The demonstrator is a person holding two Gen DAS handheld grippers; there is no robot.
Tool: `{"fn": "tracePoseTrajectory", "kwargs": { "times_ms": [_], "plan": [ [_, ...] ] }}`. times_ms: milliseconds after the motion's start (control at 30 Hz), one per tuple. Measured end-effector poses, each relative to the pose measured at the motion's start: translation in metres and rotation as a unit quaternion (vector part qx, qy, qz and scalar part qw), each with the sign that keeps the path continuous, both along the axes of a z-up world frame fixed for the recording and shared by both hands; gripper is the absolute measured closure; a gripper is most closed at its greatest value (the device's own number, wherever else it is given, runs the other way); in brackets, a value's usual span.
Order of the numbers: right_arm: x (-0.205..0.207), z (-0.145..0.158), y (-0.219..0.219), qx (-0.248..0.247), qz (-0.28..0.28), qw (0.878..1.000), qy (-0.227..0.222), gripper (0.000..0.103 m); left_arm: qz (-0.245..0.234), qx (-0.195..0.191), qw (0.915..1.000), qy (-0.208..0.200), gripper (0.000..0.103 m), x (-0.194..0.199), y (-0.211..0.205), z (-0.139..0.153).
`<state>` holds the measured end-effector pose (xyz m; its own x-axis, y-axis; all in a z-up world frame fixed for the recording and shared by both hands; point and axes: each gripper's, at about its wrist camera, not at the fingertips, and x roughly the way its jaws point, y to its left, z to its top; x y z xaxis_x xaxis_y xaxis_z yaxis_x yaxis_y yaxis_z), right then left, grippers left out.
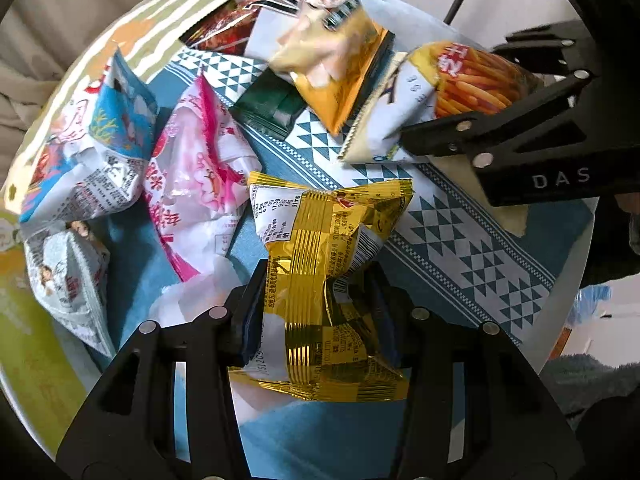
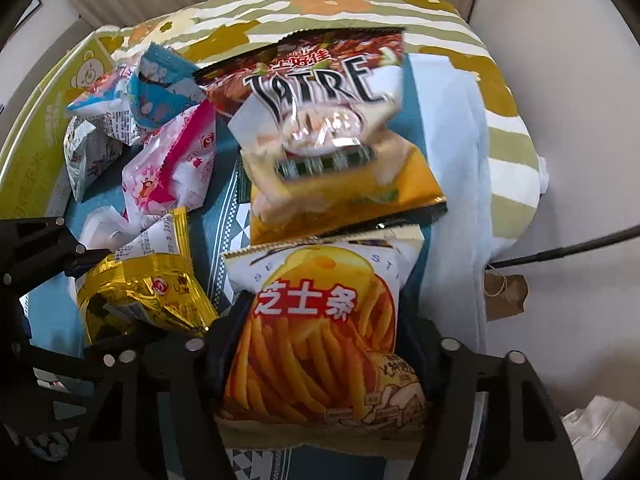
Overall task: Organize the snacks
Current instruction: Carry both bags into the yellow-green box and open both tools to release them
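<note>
My left gripper (image 1: 316, 312) is shut on a gold foil snack packet (image 1: 332, 280), held just above the blue patterned cloth (image 1: 460, 240); the packet also shows in the right wrist view (image 2: 148, 300). My right gripper (image 2: 320, 340) is shut on a white and orange cheese-stick bag (image 2: 320, 340), which also shows at the right of the left wrist view (image 1: 452, 92). Loose snacks lie on the cloth: a pink packet (image 1: 196, 176), blue-white packets (image 1: 96, 148), a dark green packet (image 1: 272, 108), a yellow chip bag (image 1: 336, 60) and a dark red bag (image 2: 304, 68).
A green box (image 2: 44, 128) borders the pile on the left. A striped olive and white cushion (image 2: 500, 92) lies behind and to the right. A brown paper tag (image 2: 504, 296) and a thin black rod (image 2: 568, 248) are at the right.
</note>
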<state>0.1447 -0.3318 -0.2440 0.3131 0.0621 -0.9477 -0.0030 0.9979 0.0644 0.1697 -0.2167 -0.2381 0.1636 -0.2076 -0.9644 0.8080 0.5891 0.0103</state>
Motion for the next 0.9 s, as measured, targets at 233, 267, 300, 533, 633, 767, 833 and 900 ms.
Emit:
{"fn": "tracePoseTrajectory", "kwargs": {
  "times_ms": [233,267,300,533,633,767,833,900],
  "plan": [
    [-0.023,0.03,-0.001,0.008,-0.006,0.999,-0.036,0.044,0.028,-0.011,0.9993,-0.024,0.061,-0.02,0.012,0.026],
    [-0.026,0.035,-0.001,0.008,-0.006,0.999,-0.041,0.044,0.034,-0.014,0.9989,-0.029,0.061,-0.021,0.014,0.031],
    [-0.03,0.042,-0.001,0.008,-0.005,0.999,-0.048,0.044,0.043,-0.018,0.9983,-0.035,0.061,-0.025,0.017,0.038],
    [-0.048,0.09,0.004,0.017,0.003,0.995,-0.1,0.044,0.112,-0.054,0.9889,-0.081,0.061,-0.046,0.045,0.095],
    [-0.052,0.116,0.014,0.028,0.022,0.991,-0.132,0.044,0.151,-0.065,0.9806,-0.108,0.061,-0.048,0.062,0.121],
    [-0.048,0.143,0.036,0.032,0.06,0.984,-0.167,0.044,0.199,-0.069,0.9671,-0.142,0.061,-0.045,0.09,0.148],
    [-0.042,0.154,0.05,0.034,0.08,0.98,-0.181,0.044,0.219,-0.072,0.9606,-0.155,0.061,-0.043,0.106,0.161],
    [-0.038,0.164,0.067,0.037,0.095,0.976,-0.193,0.044,0.239,-0.075,0.9537,-0.167,0.061,-0.038,0.125,0.169]
  ]
}}
